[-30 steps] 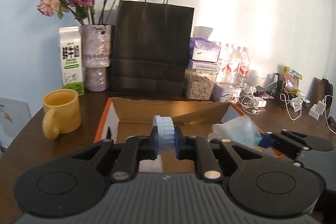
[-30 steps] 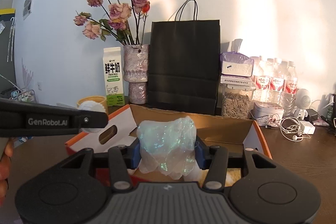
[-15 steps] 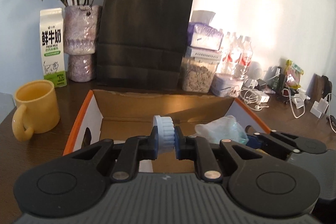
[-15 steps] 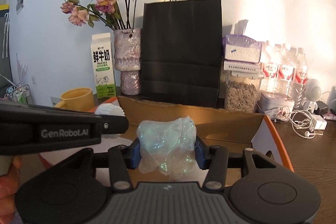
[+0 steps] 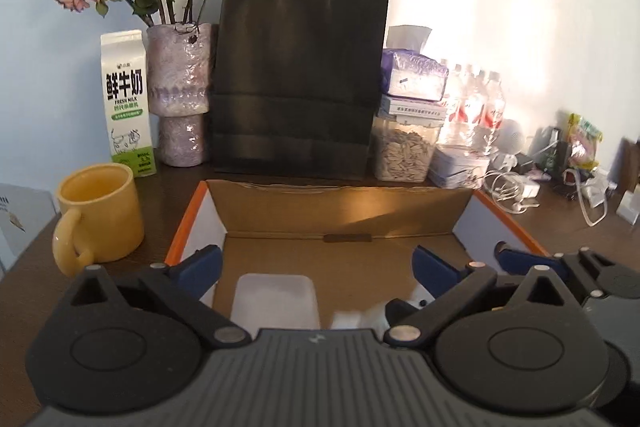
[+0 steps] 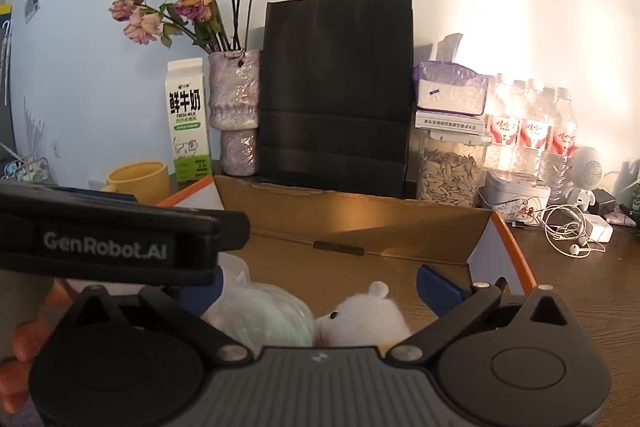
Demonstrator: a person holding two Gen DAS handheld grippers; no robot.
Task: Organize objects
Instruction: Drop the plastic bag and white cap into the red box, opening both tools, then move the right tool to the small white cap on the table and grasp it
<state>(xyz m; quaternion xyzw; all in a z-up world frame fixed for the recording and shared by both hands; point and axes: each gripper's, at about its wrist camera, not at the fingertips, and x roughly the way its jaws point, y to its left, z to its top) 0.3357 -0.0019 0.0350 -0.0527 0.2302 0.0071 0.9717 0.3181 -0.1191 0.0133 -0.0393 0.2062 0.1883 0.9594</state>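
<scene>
Both grippers have just been opening. I read the left gripper (image 5: 316,263) with jaws spread wide and nothing between its blue pads. The right gripper (image 6: 318,285) is also fully spread, gripping nothing.

Low centre of the right view: a crumpled, iridescent plastic wrap (image 6: 268,319) and a fuzzy white plush toy (image 6: 368,319) lie inside the cardboard box (image 6: 360,223), below and between the parted fingers, untouched by the pads. In the left view, a smooth, rounded white rectangular piece (image 5: 274,301) rests on the box floor, lower centre, beneath the open jaws.

The box is matte brown corrugated board with orange-edged white flaps.

Left of the box, a glossy yellow mug (image 5: 100,215). Behind it, a milk carton (image 5: 127,103), a textured lilac vase (image 5: 180,95) and a matte black paper bag (image 5: 298,79) against the wall.
</scene>
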